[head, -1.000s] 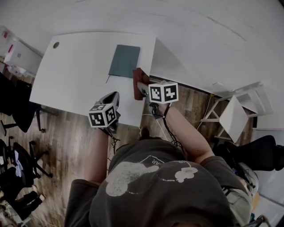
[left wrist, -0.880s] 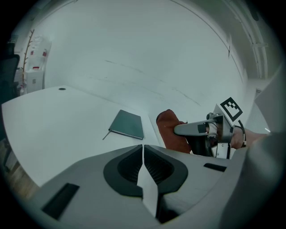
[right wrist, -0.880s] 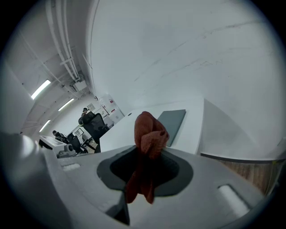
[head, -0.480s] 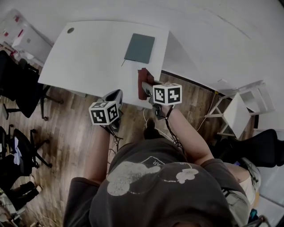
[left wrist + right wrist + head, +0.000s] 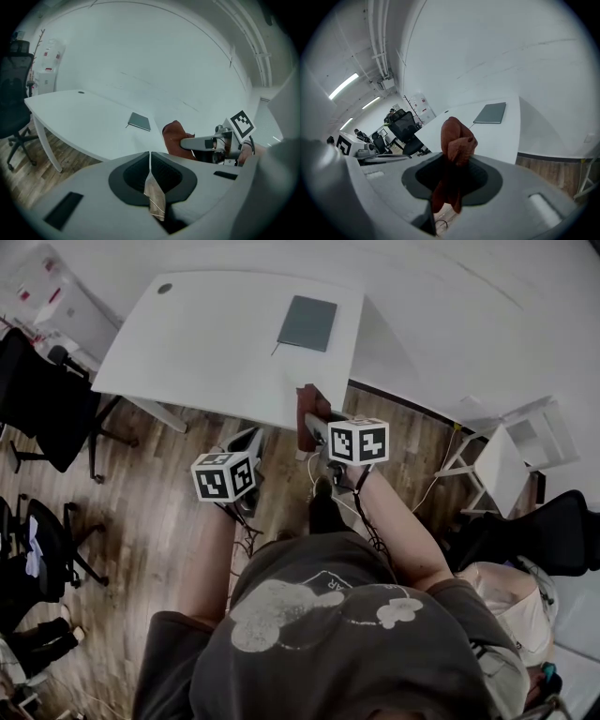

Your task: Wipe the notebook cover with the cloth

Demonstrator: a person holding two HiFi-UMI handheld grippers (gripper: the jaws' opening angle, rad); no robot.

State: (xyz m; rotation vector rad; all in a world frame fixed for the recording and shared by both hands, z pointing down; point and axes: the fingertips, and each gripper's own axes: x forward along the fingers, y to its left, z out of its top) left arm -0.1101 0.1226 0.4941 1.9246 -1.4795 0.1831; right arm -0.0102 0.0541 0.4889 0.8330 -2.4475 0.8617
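Note:
A dark grey-green notebook (image 5: pixel 307 322) lies flat near the far right corner of the white table (image 5: pixel 206 343). It also shows as the notebook (image 5: pixel 139 121) and the notebook (image 5: pixel 491 113) in the two gripper views. My right gripper (image 5: pixel 311 424) is shut on a bunched red-brown cloth (image 5: pixel 306 414), held just off the table's near edge, well short of the notebook. The cloth (image 5: pixel 457 138) sticks up between the jaws. My left gripper (image 5: pixel 247 448) hangs over the wooden floor, left of the right one. Its jaws (image 5: pixel 150 159) are shut with nothing in them.
Black office chairs (image 5: pixel 37 399) stand left of the table. A white stand (image 5: pixel 506 465) and another black chair (image 5: pixel 553 540) are at the right. A round cable hole (image 5: pixel 165 288) marks the table's far left corner. A person's torso fills the lower head view.
The table and notebook have drawn away towards the top of the head view. Both grippers, earlier over the table's near edge, now hang off it above the floor. The cloth stays gripped.

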